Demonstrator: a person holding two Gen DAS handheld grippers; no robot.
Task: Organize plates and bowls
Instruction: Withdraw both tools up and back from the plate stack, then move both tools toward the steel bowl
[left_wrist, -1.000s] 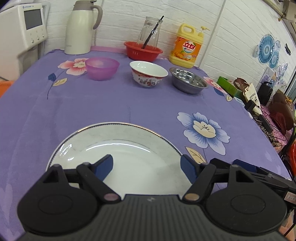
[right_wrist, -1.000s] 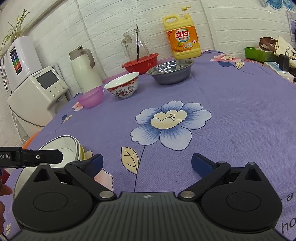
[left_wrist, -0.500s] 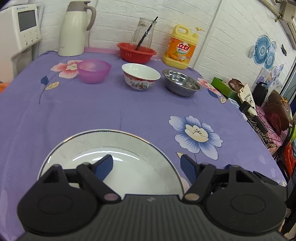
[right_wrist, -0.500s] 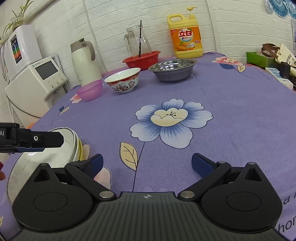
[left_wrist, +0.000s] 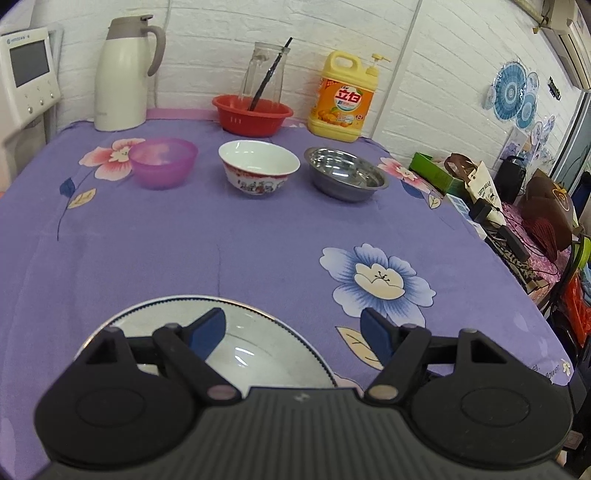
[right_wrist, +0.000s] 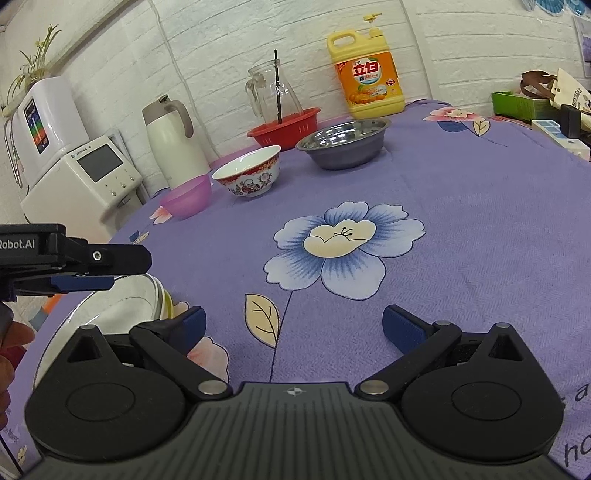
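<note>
A white plate (left_wrist: 258, 343) with a dark rim lies on the purple floral cloth at the table's near edge, on top of other plates (right_wrist: 162, 299). My left gripper (left_wrist: 291, 332) is open and empty above it; it also shows in the right wrist view (right_wrist: 81, 282). My right gripper (right_wrist: 293, 325) is open and empty, to the right of the plates. At the far side stand a purple plastic bowl (left_wrist: 162, 162), a white and red china bowl (left_wrist: 258, 171) and a steel bowl (left_wrist: 345, 179) in a row.
Behind the bowls stand a white thermos jug (left_wrist: 123, 74), a red basket (left_wrist: 253, 114) holding a glass pitcher, and a yellow detergent bottle (left_wrist: 345, 99). A white appliance (right_wrist: 81, 177) stands off the left edge. Clutter (left_wrist: 517, 206) lies past the right edge.
My left gripper has risen and drawn back, so the plate sits lower and smaller in its view. My right gripper has tilted up slightly. Both stay open.
</note>
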